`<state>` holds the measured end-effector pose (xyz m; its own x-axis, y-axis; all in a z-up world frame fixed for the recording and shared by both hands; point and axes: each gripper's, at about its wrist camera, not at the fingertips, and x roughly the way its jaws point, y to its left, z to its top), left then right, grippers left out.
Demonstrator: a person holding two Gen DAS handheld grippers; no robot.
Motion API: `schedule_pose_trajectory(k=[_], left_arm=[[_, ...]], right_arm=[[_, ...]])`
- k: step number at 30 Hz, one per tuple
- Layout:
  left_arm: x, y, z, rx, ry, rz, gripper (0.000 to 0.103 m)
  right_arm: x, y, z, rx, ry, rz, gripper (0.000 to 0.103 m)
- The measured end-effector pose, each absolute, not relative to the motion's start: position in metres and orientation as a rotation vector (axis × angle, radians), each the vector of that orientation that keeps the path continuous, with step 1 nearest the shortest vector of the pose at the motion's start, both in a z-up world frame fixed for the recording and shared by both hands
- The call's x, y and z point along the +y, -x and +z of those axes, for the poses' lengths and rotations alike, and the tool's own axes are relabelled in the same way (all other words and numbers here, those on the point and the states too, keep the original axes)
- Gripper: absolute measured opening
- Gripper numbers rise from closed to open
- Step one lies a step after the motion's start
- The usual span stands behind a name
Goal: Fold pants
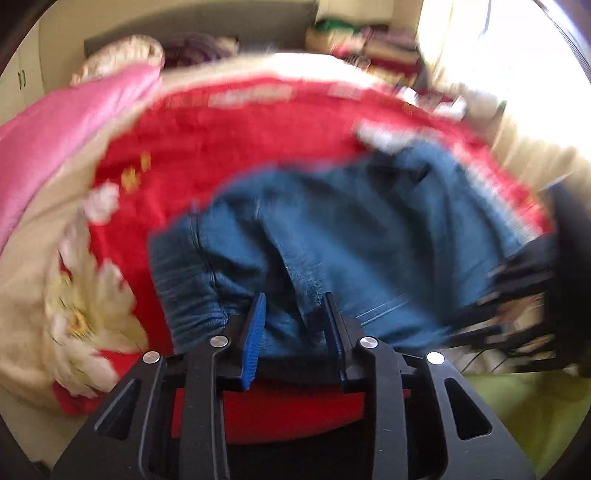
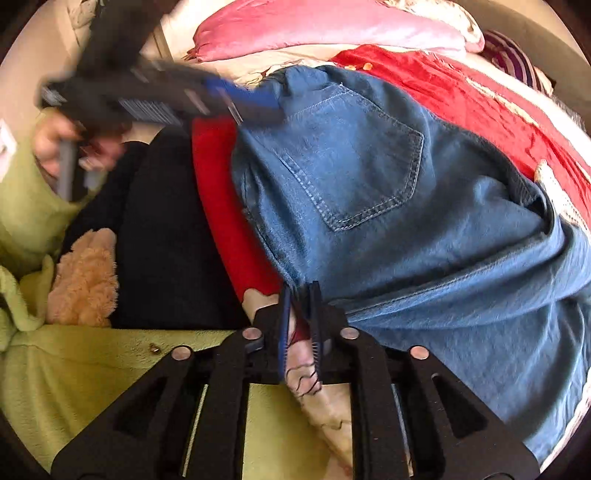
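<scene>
1. Your left gripper (image 1: 293, 314) has its jaws set narrow, with a bunched fold of the blue denim pants (image 1: 332, 229) between the two fingers near the elastic waistband; the picture is blurred, and you cannot tell for sure whether the pads press the cloth.
2. Your right gripper (image 2: 300, 295) has its jaws almost together, leaving only a slim gap. The lower edge of the pants (image 2: 388, 177) sits just at its fingertips, and you cannot tell whether any denim is pinched there.
3. The pants lie spread ahead of both grippers on a red blanket (image 2: 461, 92) with white flowers, their back pocket (image 2: 354, 158) facing up, ahead and to the right of your right gripper.
4. Beyond the pants from your right gripper lies a pink pillow (image 2: 325, 29).
5. To the left of your right gripper you see a green sleeve (image 2: 26, 206), a hand (image 2: 55, 144) on the other gripper's handle, dark cloth and a peach plush piece (image 2: 85, 277).
6. No container shows clearly, and no writing can be read in either view.
</scene>
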<state>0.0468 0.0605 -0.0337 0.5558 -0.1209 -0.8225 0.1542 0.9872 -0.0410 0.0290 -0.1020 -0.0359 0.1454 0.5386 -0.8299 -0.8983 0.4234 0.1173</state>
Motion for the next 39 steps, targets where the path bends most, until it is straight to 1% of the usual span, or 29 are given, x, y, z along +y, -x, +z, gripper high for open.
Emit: schedule_pose_trajectory(k=[3,5,6,9,11,13,16,18,19,20,21,22,25,26,27,29,30,32,35,39], left_arm=[[0.060,-0.048,-0.046,0.968,-0.024,-0.165,0.028],[0.060,-0.046,-0.044,0.963,-0.027,-0.165,0.028],[0.060,-0.045,-0.044,0.963,-0.025,-0.166,0.028],[0.063,-0.045,-0.045,0.958,-0.020,-0.166,0.028],[0.062,-0.044,-0.046,0.954,-0.019,-0.165,0.028],[0.064,-0.043,-0.046,0.953,-0.015,-0.168,0.028],[0.063,-0.037,-0.042,0.921,-0.021,-0.158,0.028],[0.061,-0.032,-0.033,0.887,-0.026,-0.152,0.029],[0.062,-0.029,-0.027,0.868,-0.022,-0.152,0.030],[0.062,-0.026,-0.019,0.844,-0.013,-0.153,0.037],[0.062,-0.024,-0.012,0.826,-0.007,-0.153,0.047],[0.062,-0.021,-0.002,0.801,-0.002,-0.150,0.049],[0.057,-0.016,0.024,0.752,0.013,-0.169,0.050],[0.053,-0.016,0.030,0.748,0.012,-0.186,0.050],[0.048,-0.016,0.035,0.746,0.007,-0.205,0.052],[0.033,-0.021,0.042,0.747,-0.002,-0.249,0.056],[0.024,-0.026,0.043,0.756,0.000,-0.284,0.056],[0.005,-0.038,0.036,0.792,0.008,-0.353,0.056],[-0.028,-0.056,0.015,0.856,-0.002,-0.428,0.056],[-0.056,-0.070,-0.012,0.924,0.029,-0.492,0.056]], right_arm=[[-0.113,-0.030,-0.014,0.871,0.402,1.086,0.009],[-0.116,-0.036,-0.006,0.836,0.359,1.060,0.016],[-0.116,-0.041,-0.006,0.832,0.339,1.045,0.017],[-0.109,-0.056,-0.023,0.918,0.288,1.009,0.017],[-0.100,-0.061,-0.044,0.993,0.292,0.988,0.017],[-0.095,-0.061,-0.060,1.017,0.314,0.961,0.018],[-0.100,-0.059,-0.048,0.999,0.285,0.977,0.019],[-0.110,-0.061,-0.029,0.949,0.273,0.966,0.025],[-0.117,-0.062,-0.016,0.906,0.272,0.949,0.031],[-0.124,-0.065,-0.004,0.872,0.264,0.928,0.036],[-0.135,-0.071,0.010,0.836,0.246,0.899,0.037],[-0.142,-0.076,0.017,0.818,0.232,0.879,0.038],[-0.166,-0.099,0.036,0.775,0.199,0.785,0.040],[-0.172,-0.108,0.042,0.767,0.193,0.759,0.043],[-0.177,-0.115,0.043,0.765,0.189,0.749,0.046],[-0.181,-0.137,0.047,0.767,0.189,0.699,0.053],[-0.182,-0.150,0.048,0.773,0.188,0.687,0.054],[-0.174,-0.174,0.049,0.786,0.188,0.660,0.059],[-0.167,-0.209,0.043,0.816,0.211,0.609,0.063],[-0.144,-0.249,0.022,0.884,0.289,0.560,0.063]])
